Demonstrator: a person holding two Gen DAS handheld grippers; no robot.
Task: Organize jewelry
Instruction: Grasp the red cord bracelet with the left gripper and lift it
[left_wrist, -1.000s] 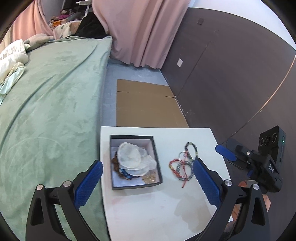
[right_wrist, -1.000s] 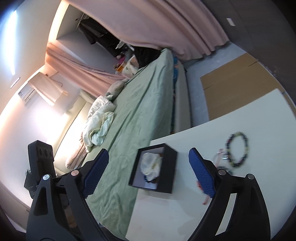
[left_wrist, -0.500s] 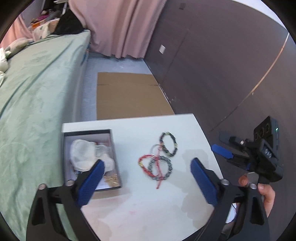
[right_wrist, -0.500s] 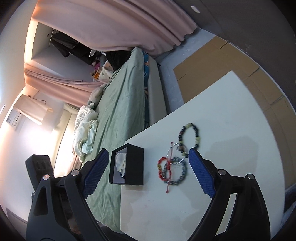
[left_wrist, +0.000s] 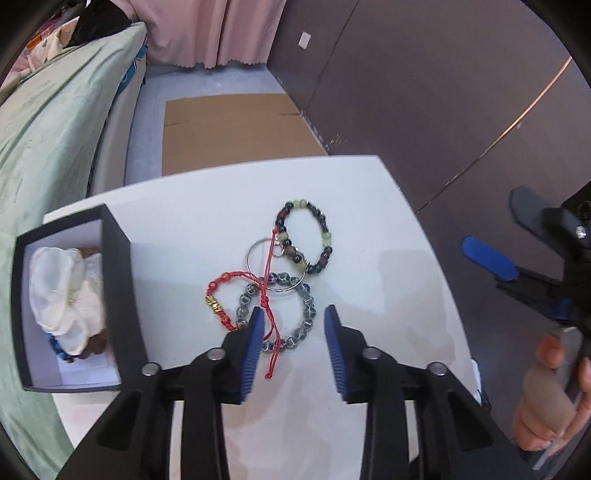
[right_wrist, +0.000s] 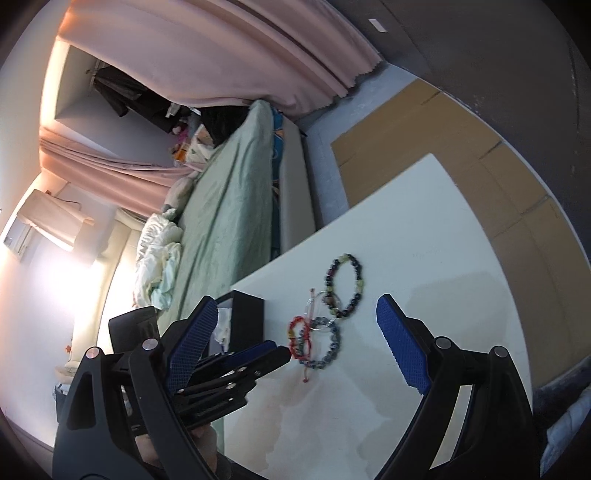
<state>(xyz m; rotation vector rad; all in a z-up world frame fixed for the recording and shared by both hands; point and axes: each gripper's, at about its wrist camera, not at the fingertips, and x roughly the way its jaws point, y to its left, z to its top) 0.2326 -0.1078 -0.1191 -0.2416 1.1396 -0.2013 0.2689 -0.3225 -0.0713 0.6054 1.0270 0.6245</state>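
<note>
White table (left_wrist: 369, 206) beside a green bed is bearing tangled bracelets (left_wrist: 273, 280) of red cord, grey and dark beads, unlabelled, right of a black box (left_wrist: 118, 280); left gripper (left_wrist: 293, 332) is hovering half-closed and empty, right gripper (right_wrist: 295, 332) gaping.

White table (left_wrist: 388, 280): bracelets (left_wrist: 280, 280), black box (left_wrist: 122, 295).

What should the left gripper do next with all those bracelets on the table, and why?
Probably ease down and close on the grey beaded bracelet. The left gripper is open with its blue fingers straddling that bracelet's near side, nothing held. The red cord bracelet and silver ring overlap it, so a slow lift seems wise before carrying it to the black box.
</note>
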